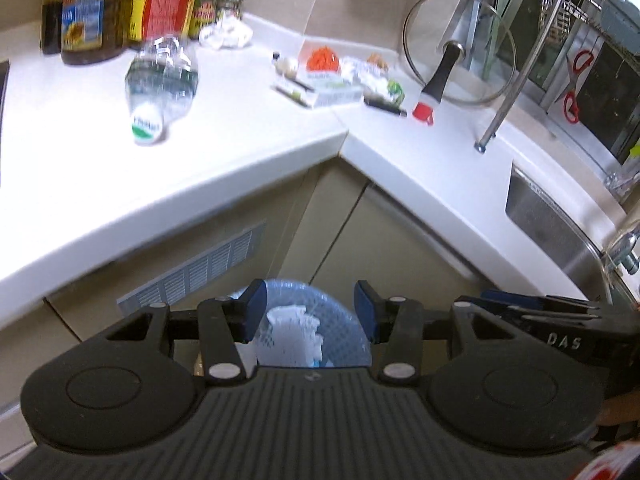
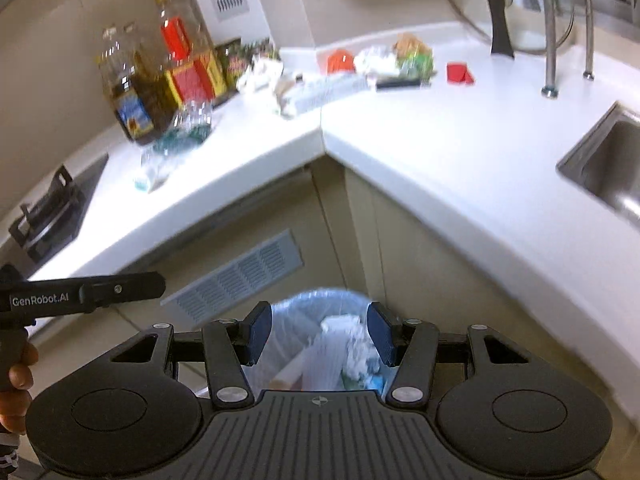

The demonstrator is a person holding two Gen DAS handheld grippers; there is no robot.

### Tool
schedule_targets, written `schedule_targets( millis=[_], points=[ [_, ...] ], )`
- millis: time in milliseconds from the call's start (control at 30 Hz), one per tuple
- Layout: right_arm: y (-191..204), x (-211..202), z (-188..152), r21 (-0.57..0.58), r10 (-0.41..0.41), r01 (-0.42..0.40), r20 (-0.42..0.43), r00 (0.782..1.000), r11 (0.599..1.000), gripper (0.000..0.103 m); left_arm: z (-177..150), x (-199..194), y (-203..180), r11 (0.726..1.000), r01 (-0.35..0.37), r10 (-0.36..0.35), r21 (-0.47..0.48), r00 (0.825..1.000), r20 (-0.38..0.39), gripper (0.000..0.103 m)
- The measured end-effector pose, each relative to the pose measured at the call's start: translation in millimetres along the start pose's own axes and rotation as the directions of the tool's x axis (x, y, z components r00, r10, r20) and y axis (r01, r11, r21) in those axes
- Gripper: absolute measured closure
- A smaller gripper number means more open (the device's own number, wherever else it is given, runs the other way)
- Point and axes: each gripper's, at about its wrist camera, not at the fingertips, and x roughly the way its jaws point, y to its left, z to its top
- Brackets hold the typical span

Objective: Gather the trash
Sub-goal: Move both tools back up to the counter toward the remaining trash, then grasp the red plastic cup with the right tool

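Note:
A bin lined with a blue bag [image 1: 340,332] [image 2: 320,312] stands on the floor in the cabinet corner, with white crumpled paper [image 1: 298,334] [image 2: 348,340] inside. My left gripper [image 1: 310,308] hangs open above it with nothing between its fingers. My right gripper [image 2: 320,332] is open over the same bin, also holding nothing. On the white counter lies a crushed clear plastic bottle [image 1: 162,84] [image 2: 176,140]. Farther back sit crumpled white paper [image 1: 226,34] [image 2: 260,72] and a heap of wrappers and scraps [image 1: 340,76] [image 2: 360,72].
Oil and sauce bottles [image 1: 92,12] [image 2: 160,80] stand at the back left. A glass lid [image 1: 460,44] leans on a rack beside a red-tipped brush [image 1: 426,110]. A sink [image 1: 560,232] [image 2: 608,164] lies right; a hob [image 2: 52,212] left. A hand [image 2: 18,376] holds the left gripper's body [image 2: 84,292].

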Motion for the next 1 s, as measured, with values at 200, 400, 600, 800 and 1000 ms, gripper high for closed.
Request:
schedule_targets(
  millis=[200, 400, 600, 800, 1000],
  points=[
    [-15.3, 3.6, 31.6, -0.018, 0.009, -0.008, 0.051, 0.999, 1.0, 0.05, 21.4, 4.4, -3.7, 1.0, -0.023, 0.023, -0.001, 0.999, 0.037, 0.059],
    [-51.6, 22.7, 79.6, -0.043, 0.017, -0.014, 0.089, 0.996, 0.999, 0.05, 54.4, 25.2, -9.0, 0.997, -0.074, 0.075, -0.014, 0.995, 0.071, 0.06],
    [-103.4, 47.6, 139.8, -0.064, -0.005, 0.014, 0.134, 0.991, 0.998, 0.05, 95.4, 61.2, -17.8, 0.991, -0.128, 0.13, -0.035, 0.986, 0.099, 0.06],
    [-154.4, 82.8, 196.6, -0.078, -0.054, 0.07, 0.183, 0.982, 0.994, 0.05, 130.7, 95.4, -24.0, 0.984, -0.172, 0.177, -0.051, 0.977, 0.119, 0.06],
    [-185.5, 128.6, 234.0, -0.091, -0.076, 0.094, 0.189, 0.979, 0.991, 0.05, 153.9, 121.9, -23.8, 0.975, -0.214, 0.219, -0.057, 0.968, 0.12, 0.06]
  ],
)
